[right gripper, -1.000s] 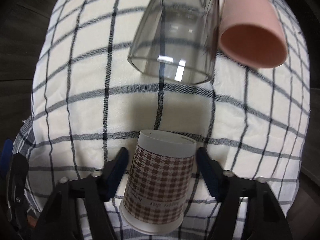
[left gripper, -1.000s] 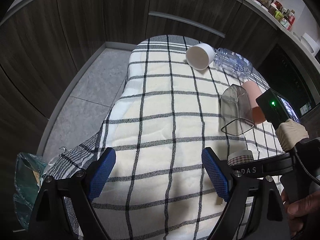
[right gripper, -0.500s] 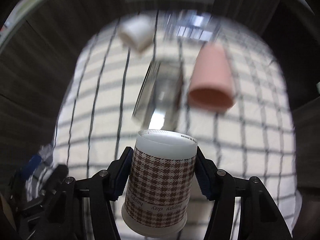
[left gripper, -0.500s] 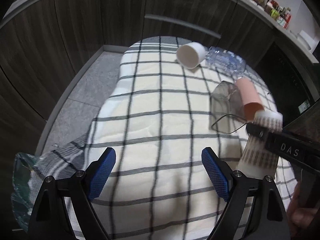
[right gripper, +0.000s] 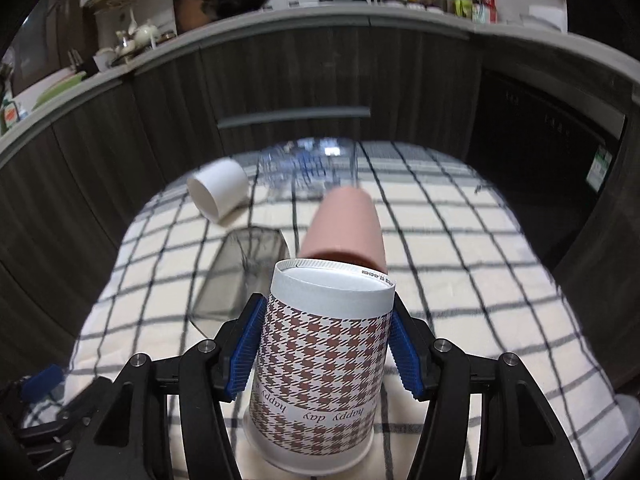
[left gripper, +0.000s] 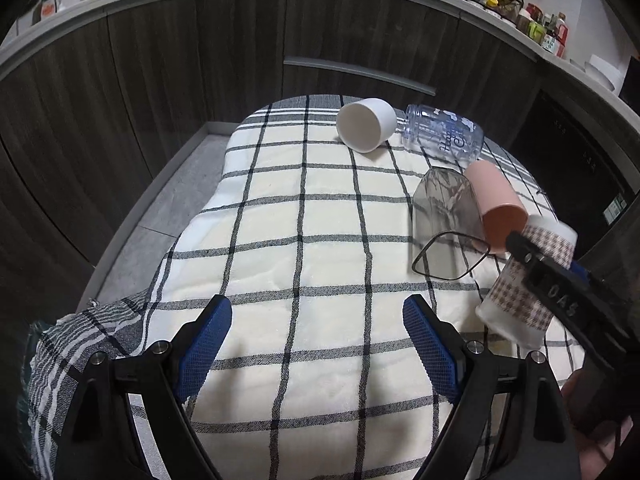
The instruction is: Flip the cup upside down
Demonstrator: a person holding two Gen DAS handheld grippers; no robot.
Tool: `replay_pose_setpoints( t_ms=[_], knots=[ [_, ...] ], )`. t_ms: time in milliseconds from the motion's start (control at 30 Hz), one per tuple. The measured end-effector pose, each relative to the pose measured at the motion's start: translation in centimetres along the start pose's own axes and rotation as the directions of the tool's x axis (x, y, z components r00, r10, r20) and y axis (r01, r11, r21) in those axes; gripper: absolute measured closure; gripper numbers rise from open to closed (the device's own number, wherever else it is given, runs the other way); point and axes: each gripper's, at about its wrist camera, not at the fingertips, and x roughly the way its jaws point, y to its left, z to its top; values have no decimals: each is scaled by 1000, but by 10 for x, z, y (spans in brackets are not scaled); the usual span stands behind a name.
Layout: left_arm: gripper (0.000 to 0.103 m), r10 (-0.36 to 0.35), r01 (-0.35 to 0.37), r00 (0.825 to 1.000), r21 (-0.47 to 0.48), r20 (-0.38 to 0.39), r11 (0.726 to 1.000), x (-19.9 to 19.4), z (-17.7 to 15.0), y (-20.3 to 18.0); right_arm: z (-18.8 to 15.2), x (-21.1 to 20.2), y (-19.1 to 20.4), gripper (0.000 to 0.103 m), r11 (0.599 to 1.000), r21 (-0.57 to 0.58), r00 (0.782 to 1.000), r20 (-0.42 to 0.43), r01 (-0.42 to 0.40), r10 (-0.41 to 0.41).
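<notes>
My right gripper [right gripper: 326,342] is shut on a white paper cup with a brown houndstooth pattern [right gripper: 320,364]. The cup is held off the checked cloth, its base pointing away from me and its mouth toward the camera. In the left wrist view the cup [left gripper: 524,286] hangs tilted at the right, with the right gripper [left gripper: 556,284] across it. My left gripper [left gripper: 318,344] is open and empty above the near part of the cloth.
On the cloth [left gripper: 304,240] lie a pink cup [left gripper: 496,204], a clear smoky glass [left gripper: 444,220], a white cup [left gripper: 366,124] and a clear bottle [left gripper: 444,138], all on their sides. Dark cabinets [left gripper: 160,92] stand behind.
My right gripper closed on the houndstooth cup, lifted it off the cloth and tipped it up. The left gripper stayed open, with its view tilting upward.
</notes>
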Motion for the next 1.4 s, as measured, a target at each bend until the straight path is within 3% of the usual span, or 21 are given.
replay_pose_setpoints(
  t_ms=[433,667,767,900,1200,1400],
  knots=[
    [15,-11,11,1000,17,-2,1000,-7,-5,-1,-40,-18,-1,44,1000,-30,990,-142,-1,-3],
    [15,1,-1,1000,40,11,999,-15,-6,-6,-43,-20,-1,44,999,-34,989,-148,-1,-4],
    [15,6,-7,1000,52,23,999,-21,-4,-9,-43,-23,-4,38,1000,-18,989,-151,-11,8],
    [15,15,-19,998,78,57,997,-36,-4,-14,-41,-39,-10,30,1000,-6,991,-127,-28,27],
    [14,-5,-6,993,89,122,996,-79,-14,-30,-34,-99,-24,22,999,-33,999,15,-40,41],
    [13,-15,-4,986,114,168,993,-105,-17,-44,-34,-126,-34,21,999,-37,998,54,-37,39]
  ],
)
